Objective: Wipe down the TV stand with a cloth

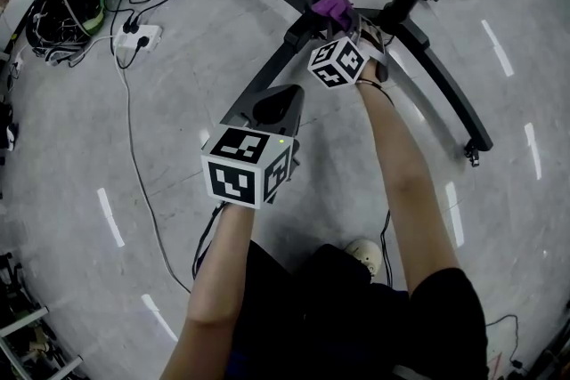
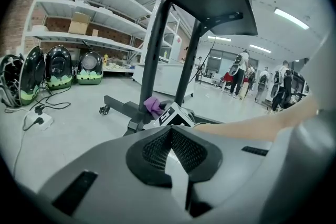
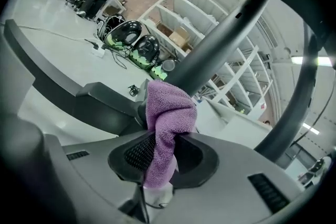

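- Your right tongs [image 3: 161, 160] clamped on cloth [image 3: 169, 110].
- Cloth sits against middle of stand [image 1: 445, 84] base, where legs meet poles.
- Your left tongs [image 2: 170, 155] together, nothing in them, held over near leg.
- Wiping looks under way at middle joint only.
- Cannot tell which parts are clean.
- Legs and poles likely yet to wipe.
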`<state>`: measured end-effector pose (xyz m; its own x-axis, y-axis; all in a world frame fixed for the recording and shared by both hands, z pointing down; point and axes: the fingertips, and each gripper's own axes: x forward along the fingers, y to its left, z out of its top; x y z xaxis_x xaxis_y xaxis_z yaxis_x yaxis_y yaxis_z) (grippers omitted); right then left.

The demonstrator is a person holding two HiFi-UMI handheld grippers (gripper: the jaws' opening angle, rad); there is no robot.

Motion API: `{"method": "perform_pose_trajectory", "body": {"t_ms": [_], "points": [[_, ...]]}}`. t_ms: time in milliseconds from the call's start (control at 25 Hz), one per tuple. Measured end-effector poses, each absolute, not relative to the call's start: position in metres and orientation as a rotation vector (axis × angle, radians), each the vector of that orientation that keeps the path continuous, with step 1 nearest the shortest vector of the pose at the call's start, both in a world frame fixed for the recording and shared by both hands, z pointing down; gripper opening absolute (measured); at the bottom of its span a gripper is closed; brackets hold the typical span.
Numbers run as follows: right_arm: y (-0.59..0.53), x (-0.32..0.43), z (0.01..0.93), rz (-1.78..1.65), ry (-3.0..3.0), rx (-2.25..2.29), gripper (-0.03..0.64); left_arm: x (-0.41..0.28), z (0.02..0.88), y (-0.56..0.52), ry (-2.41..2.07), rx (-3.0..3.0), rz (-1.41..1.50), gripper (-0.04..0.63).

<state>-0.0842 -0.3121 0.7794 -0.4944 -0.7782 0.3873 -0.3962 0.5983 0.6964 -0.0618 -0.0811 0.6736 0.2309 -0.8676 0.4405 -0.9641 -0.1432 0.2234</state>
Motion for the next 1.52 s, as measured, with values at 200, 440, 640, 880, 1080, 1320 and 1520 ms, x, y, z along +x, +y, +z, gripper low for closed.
{"method": "perform_pose_trajectory", "body": {"t_ms": [200,440,640,880,1080,1320,1520], "points": [[-0.323,-0.074,0.794,-0.687,-2.044,0.878,0.107,-0.059,0.680,-0.083,-1.667,2.062,0.308,0.006],[-0.325,-0.068,0.799,-0.685,-2.021,0.870,0.107,-0.055,0.685,-0.085,-1.643,2.067,0.313,0.006],[-0.338,-0.046,0.801,-0.692,-1.968,0.881,0.107,-0.051,0.686,-0.088,-1.631,2.073,0.302,0.006],[-0.363,0.006,0.800,-0.623,-1.895,0.962,0.106,-0.042,0.689,-0.091,-1.607,2.091,0.322,0.006],[-0.361,0.011,0.798,-0.625,-1.874,0.990,0.106,-0.038,0.688,-0.092,-1.611,2.095,0.308,0.006],[-0.356,0.006,0.753,-0.729,-1.880,1.028,0.106,-0.032,0.685,-0.092,-1.594,2.115,0.295,0.006],[-0.348,0.001,0.685,-0.885,-1.871,1.060,0.106,-0.018,0.679,-0.093,-1.572,2.139,0.282,0.006]]}}
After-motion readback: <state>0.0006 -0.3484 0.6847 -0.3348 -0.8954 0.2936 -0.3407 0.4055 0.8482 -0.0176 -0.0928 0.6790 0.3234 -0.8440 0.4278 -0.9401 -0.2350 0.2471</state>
